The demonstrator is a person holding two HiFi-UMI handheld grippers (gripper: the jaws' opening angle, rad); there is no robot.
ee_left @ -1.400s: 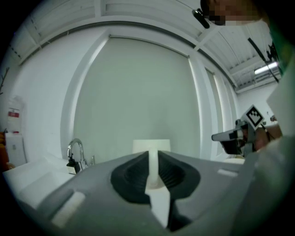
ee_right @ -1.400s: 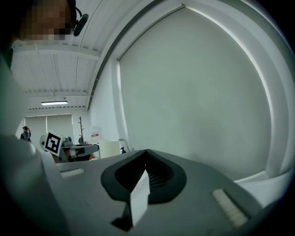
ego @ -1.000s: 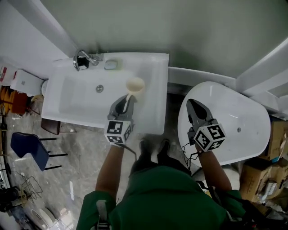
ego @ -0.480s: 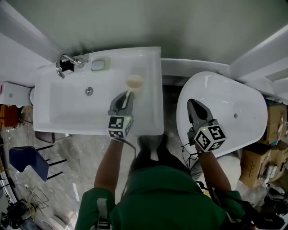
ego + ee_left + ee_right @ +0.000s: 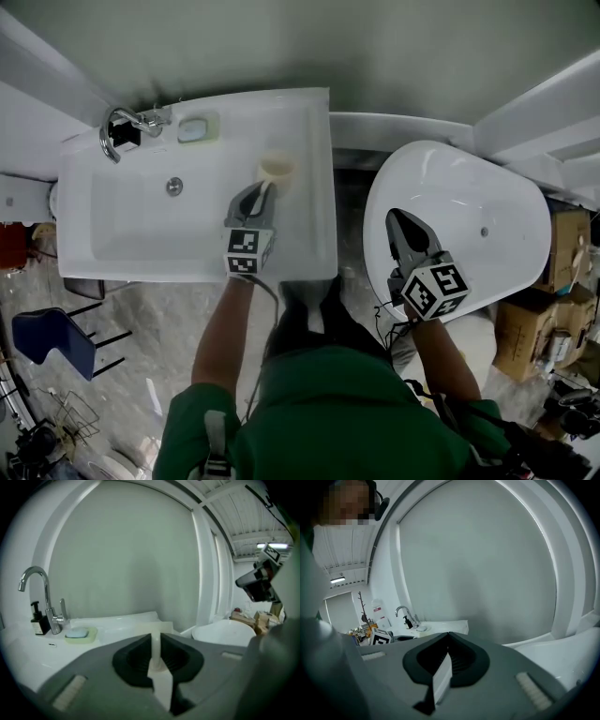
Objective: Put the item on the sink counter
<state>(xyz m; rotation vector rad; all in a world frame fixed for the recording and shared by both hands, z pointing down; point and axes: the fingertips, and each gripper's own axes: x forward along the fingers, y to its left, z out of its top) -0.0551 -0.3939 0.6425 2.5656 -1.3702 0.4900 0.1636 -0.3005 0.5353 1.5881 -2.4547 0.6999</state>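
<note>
A cream plastic cup (image 5: 275, 169) stands upright over the right part of the white sink counter (image 5: 309, 187). My left gripper (image 5: 265, 190) is shut on the cup's near wall, which shows as a thin cream strip (image 5: 156, 656) between the jaws in the left gripper view. Whether the cup's base touches the counter I cannot tell. My right gripper (image 5: 399, 218) hangs over the white bathtub (image 5: 487, 187) to the right, its jaws together with nothing between them (image 5: 448, 637).
A chrome faucet (image 5: 117, 131) and a green soap dish with a blue soap (image 5: 195, 128) sit at the sink's back left. A dark pump bottle (image 5: 37, 620) stands by the faucet. A blue chair (image 5: 47, 337) is on the floor at left, cardboard boxes (image 5: 539, 319) at right.
The head view has shifted, so the sink sits further left and higher in it. The left gripper still holds the cup over the sink's right side. The right gripper has hardly moved.
</note>
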